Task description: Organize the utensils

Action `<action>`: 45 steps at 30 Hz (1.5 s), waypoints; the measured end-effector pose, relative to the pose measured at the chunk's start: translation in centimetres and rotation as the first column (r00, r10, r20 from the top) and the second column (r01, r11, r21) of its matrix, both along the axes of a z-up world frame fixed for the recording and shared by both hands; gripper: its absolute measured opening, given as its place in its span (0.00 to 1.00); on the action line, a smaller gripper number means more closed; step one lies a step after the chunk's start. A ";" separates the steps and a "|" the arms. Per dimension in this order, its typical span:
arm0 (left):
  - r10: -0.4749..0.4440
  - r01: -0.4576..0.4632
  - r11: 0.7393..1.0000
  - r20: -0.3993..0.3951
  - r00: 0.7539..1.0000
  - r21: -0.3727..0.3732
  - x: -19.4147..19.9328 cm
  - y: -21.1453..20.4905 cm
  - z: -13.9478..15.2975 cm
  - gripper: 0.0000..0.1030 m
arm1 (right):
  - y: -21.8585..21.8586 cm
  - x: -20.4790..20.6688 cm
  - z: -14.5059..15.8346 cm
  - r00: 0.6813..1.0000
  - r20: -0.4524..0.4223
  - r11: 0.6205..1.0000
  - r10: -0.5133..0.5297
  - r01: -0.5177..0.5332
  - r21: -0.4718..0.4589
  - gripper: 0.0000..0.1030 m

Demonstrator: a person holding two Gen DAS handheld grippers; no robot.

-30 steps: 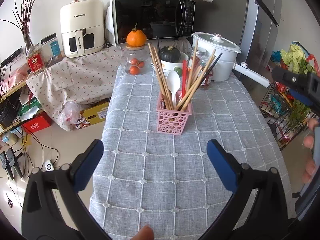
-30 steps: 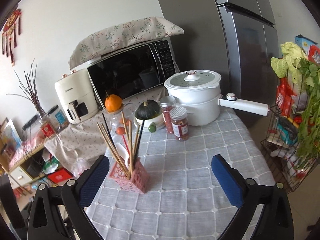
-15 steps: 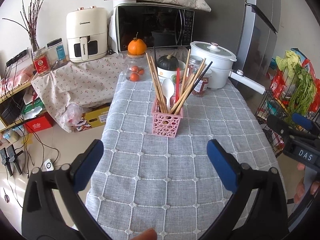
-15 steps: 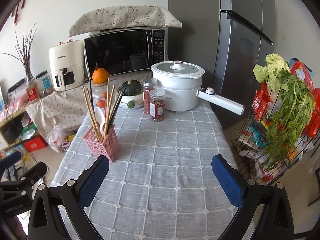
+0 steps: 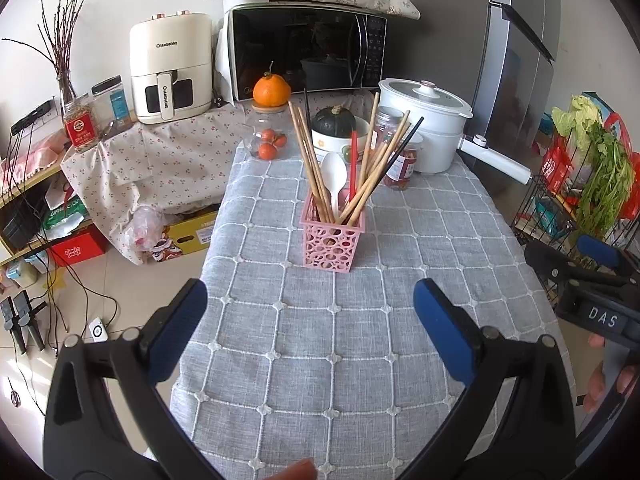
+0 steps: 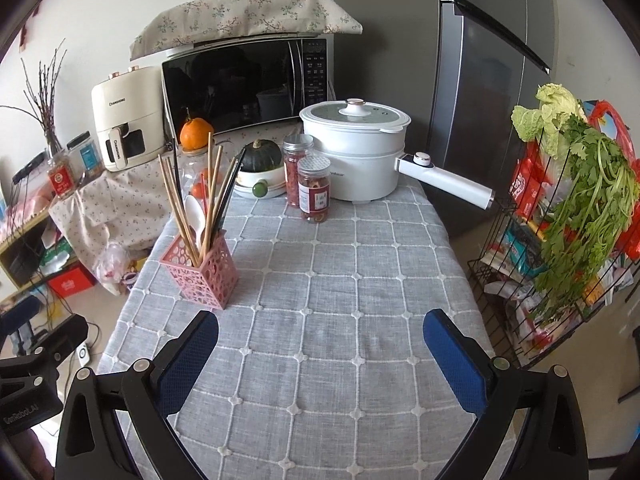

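A pink perforated utensil basket [image 5: 331,240] stands on the grey checked tablecloth [image 5: 360,320]. It holds several wooden chopsticks [image 5: 310,160], a black chopstick, a white spoon [image 5: 334,176] and a red utensil [image 5: 353,164]. The basket also shows in the right wrist view [image 6: 202,270], at the table's left. My left gripper [image 5: 310,320] is open and empty, well short of the basket. My right gripper [image 6: 320,356] is open and empty over the table's near end.
At the table's far end stand a white pot with a long handle [image 6: 360,152], two red-filled jars [image 6: 314,196], a bowl with a green squash [image 6: 262,156] and a jar topped by an orange [image 5: 271,92]. A wire rack with greens [image 6: 576,208] stands right of the table.
Both grippers have drawn back from the basket toward the table's near end and levelled out. The basket and its utensils have not moved. Both grippers stay open.
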State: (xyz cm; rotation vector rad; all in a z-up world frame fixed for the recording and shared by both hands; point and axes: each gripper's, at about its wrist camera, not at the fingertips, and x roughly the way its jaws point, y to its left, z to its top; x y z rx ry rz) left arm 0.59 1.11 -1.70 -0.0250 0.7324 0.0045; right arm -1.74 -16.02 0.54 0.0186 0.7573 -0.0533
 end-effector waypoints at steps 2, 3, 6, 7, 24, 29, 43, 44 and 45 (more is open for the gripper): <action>-0.001 0.001 1.000 -0.001 1.000 0.000 0.0 -0.1 -0.1 0.99 | 0.0 0.0 -0.1 1.000 -0.004 1.000 0.000 0.000 0.004 1.00; -0.003 0.003 1.000 -0.001 1.000 0.000 -0.1 -0.1 -0.1 0.99 | -0.1 0.0 -0.1 1.000 -0.006 1.000 0.000 0.000 0.004 1.00; -0.007 0.007 1.000 -0.004 1.000 0.002 -0.1 -0.2 -0.1 0.99 | 0.0 0.0 -0.2 1.000 -0.008 1.000 0.000 0.000 0.003 1.00; -0.009 0.009 1.000 -0.006 1.000 0.001 -0.1 -0.2 -0.1 0.99 | 0.0 0.0 -0.2 1.000 -0.008 1.000 0.000 0.000 0.004 1.00; -0.008 0.008 1.000 -0.006 1.000 0.000 -0.1 -0.2 -0.2 0.99 | -0.2 0.1 -0.4 1.000 -0.011 1.000 -0.003 0.003 0.011 1.00; -0.012 0.012 1.000 -0.008 1.000 -0.002 -0.1 -0.2 -0.3 0.99 | -0.2 0.1 -0.4 1.000 -0.012 1.000 -0.002 0.003 0.010 1.00; -0.012 0.012 1.000 -0.009 1.000 -0.002 -0.1 -0.2 -0.3 0.99 | -0.2 0.0 -0.6 1.000 -0.020 1.000 -0.008 0.008 0.013 1.00; -0.013 0.013 1.000 -0.010 1.000 -0.003 -0.1 -0.2 -0.3 0.99 | -0.2 0.0 -0.6 1.000 -0.020 1.000 -0.008 0.008 0.013 1.00; -0.013 0.013 1.000 -0.010 1.000 -0.003 -0.1 -0.3 -0.3 0.99 | -0.2 0.0 -0.6 1.000 -0.021 1.000 -0.008 0.008 0.014 1.00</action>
